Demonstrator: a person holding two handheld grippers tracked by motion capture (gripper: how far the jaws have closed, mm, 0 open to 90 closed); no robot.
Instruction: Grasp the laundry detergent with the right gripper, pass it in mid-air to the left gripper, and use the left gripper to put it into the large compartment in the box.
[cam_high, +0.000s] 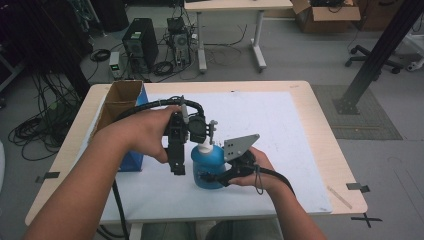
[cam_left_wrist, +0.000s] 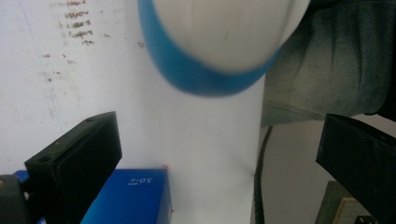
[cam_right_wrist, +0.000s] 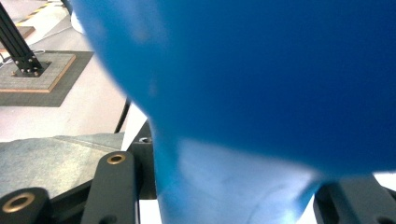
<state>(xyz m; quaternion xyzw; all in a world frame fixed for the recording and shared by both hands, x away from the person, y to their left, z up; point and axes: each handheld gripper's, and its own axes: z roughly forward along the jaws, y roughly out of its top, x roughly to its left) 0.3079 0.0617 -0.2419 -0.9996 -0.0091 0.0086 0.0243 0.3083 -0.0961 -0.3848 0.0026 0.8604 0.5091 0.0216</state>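
A round blue bottle with a white cap stands on the white mat near the table's front. My right gripper comes at it from the right and is shut on its lower body; in the right gripper view the blurred blue bottle sits between the jaws of my right gripper. My left gripper hangs just left of the bottle, pointing down. In the left gripper view my left gripper is open, nothing between its jaws, and the bottle's blue and white bulk lies ahead.
An open cardboard box and a blue box stand at the table's left. The white mat stretches right and back. The person's lap is below the table's front edge. Computers, cables and a desk are on the floor beyond.
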